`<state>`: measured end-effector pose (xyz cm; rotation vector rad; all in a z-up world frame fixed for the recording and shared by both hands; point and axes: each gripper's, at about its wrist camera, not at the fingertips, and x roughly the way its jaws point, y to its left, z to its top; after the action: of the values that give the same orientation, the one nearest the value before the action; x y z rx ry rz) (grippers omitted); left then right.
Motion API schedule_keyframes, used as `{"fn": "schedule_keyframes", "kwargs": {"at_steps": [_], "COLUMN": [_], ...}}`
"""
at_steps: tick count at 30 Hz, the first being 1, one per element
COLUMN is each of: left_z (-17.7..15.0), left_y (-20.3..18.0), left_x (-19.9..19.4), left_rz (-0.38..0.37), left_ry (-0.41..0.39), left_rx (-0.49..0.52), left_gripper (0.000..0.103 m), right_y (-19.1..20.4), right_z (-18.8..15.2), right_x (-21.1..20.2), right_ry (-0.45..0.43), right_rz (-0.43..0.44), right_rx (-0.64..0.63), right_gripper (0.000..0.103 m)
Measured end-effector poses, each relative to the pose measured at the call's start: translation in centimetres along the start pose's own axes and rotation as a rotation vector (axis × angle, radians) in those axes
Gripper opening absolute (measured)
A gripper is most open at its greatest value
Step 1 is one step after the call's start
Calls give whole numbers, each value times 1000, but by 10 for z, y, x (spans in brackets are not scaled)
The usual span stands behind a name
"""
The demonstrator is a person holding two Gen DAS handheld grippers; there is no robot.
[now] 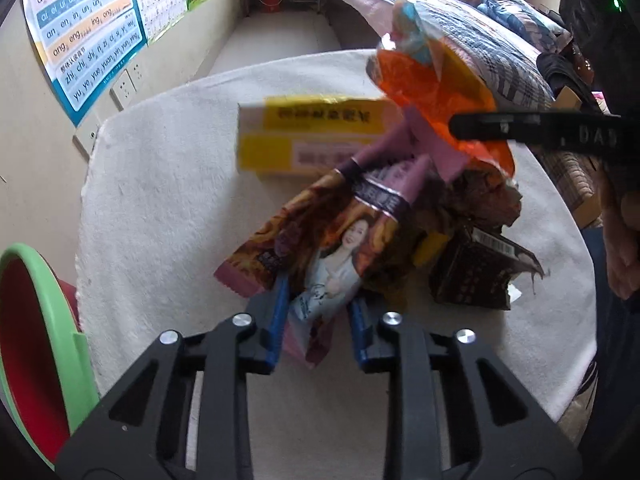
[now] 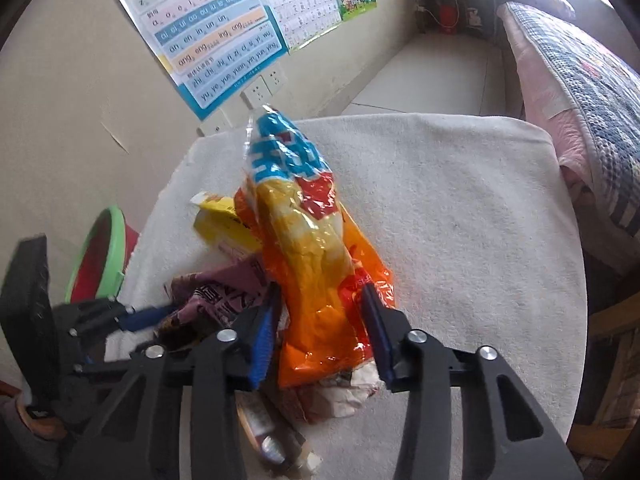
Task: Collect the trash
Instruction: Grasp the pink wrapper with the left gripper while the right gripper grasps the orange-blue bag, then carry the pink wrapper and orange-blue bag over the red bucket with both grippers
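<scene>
A heap of trash lies on a table covered with a white cloth (image 1: pixel 160 200). My left gripper (image 1: pixel 318 320) is shut on the near end of a purple-brown snack wrapper (image 1: pixel 320 248) with a printed figure on it. My right gripper (image 2: pixel 320 332) is shut on an orange, yellow and blue plastic bag (image 2: pixel 304 248), which stands up above the heap; in the left wrist view that bag (image 1: pixel 432 80) hangs at the upper right beside a black finger (image 1: pixel 520 128). A yellow carton (image 1: pixel 308 136), a dark torn box (image 1: pixel 472 276) and crumpled brown paper (image 1: pixel 480 200) lie in the heap.
A red bucket with a green rim (image 1: pixel 32 340) stands by the table's left edge, also in the right wrist view (image 2: pixel 100 256). A wall with posters (image 2: pixel 208 28) runs on the left and a bed with patterned quilts (image 2: pixel 580 100) on the right. A person's hand (image 1: pixel 624 248) shows at the right.
</scene>
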<state>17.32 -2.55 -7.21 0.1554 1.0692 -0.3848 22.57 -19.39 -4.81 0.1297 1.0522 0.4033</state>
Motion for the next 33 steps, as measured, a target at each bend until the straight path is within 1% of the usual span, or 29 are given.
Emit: {"fn": "schedule_keyframes", "kwargs": {"at_steps": [3,6,10,13,18,20,29,33], "left_z": [-4,-6,-8,-11,-20,-24,-33,-35], "left_y": [-2,0,2,4,8,9,22,20], "left_x": [1,-4,-13,-20,-32,-36,-55,-67], "left_rz": [3,9,4,-2,1,2,-31,-26], "left_ry": [-1,-21,-33,-39,-48,-48,-72,-86], "left_rx": [-5,-25,-53,-77,-115,-135,-221,-217], "left_gripper": [23,20,18,15,13,11,10,10], "right_y": [0,-2,-5,-10,-11,-8,3,10], "right_z": [-1,-4,-7,-11,-21,-26,-36,-38], "right_x": [-1,-6,-17,-25,-42,-50,-78,-87], "right_ry": [0,-9,-30,-40,-65,-76,-119,-129], "right_rz": [2,-5,-9,8,3,-2,-28,-20], "right_rx": [2,-1,19,49,61,55,28,17], "right_gripper": [33,29,27,27,26,26,26,26]}}
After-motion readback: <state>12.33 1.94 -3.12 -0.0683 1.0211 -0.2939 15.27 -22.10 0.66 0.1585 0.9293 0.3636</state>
